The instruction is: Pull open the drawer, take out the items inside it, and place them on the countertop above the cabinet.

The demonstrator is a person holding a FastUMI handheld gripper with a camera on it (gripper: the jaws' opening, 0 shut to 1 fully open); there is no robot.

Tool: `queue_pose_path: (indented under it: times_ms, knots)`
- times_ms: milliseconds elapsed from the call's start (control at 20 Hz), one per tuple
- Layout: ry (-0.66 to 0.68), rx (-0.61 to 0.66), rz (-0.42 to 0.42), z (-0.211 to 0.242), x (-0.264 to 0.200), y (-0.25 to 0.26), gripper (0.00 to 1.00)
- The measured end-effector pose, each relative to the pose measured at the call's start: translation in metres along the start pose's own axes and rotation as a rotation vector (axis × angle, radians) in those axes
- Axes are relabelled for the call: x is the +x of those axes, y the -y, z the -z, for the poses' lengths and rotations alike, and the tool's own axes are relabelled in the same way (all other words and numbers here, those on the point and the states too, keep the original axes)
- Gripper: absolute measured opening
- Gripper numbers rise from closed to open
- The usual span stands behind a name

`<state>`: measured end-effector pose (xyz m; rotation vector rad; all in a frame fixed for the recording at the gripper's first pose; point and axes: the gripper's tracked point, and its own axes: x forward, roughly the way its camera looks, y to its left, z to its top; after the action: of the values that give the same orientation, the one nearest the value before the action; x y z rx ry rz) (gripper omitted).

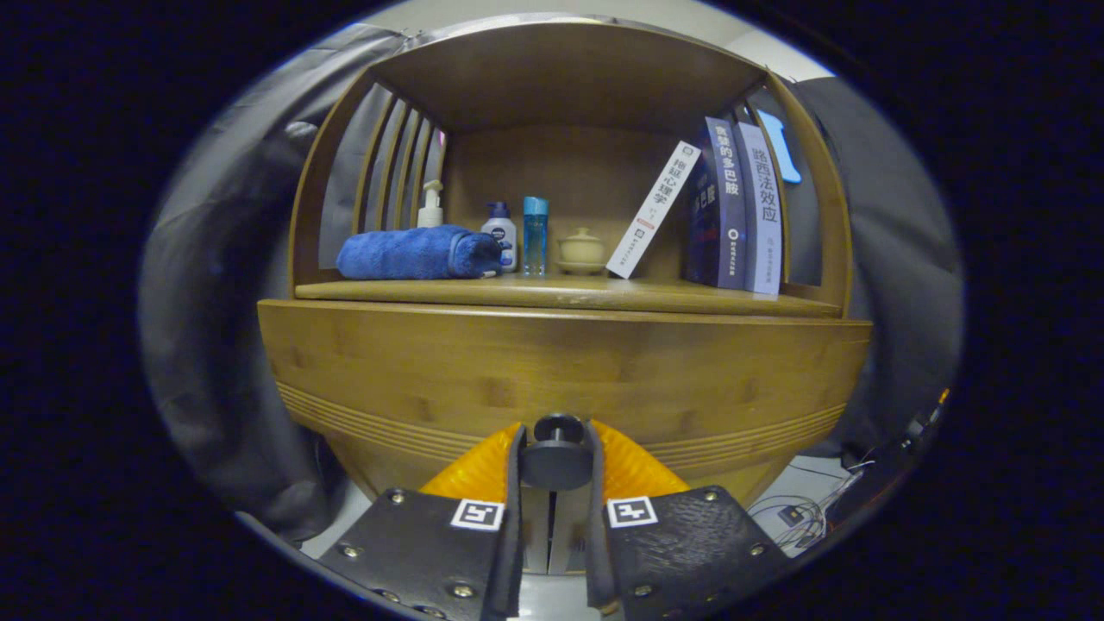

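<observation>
1. Drawer (561,371) front is sitting closed w/ its dark round knob (557,453) at 6 o'clock of the wooden panel, directly below the countertop (569,293).
2. Gripper (556,448) fingers are pinching the knob, one pressing on each side, at 9 and 3 o'clock of it.
3. Blue folded towel (418,253) is lying on the countertop at approx 10 o'clock from the knob.
4. Pump bottle (430,207), white bottle (500,233), blue bottle (535,235) and small lidded cup (581,250) are standing behind/beside the towel, toward 12 o'clock.
5. Books (733,207) are standing at 1 o'clock, w/ one white book (653,211) leaning against them.
</observation>
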<state>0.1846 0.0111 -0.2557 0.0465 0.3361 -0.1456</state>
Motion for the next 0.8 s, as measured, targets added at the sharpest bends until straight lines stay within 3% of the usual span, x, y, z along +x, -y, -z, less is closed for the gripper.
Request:
queue_pose_path:
  times_ms: [800]
  knots:
    - [-0.036, 0.027, -0.050, 0.024, -0.111, -0.002, 0.29]
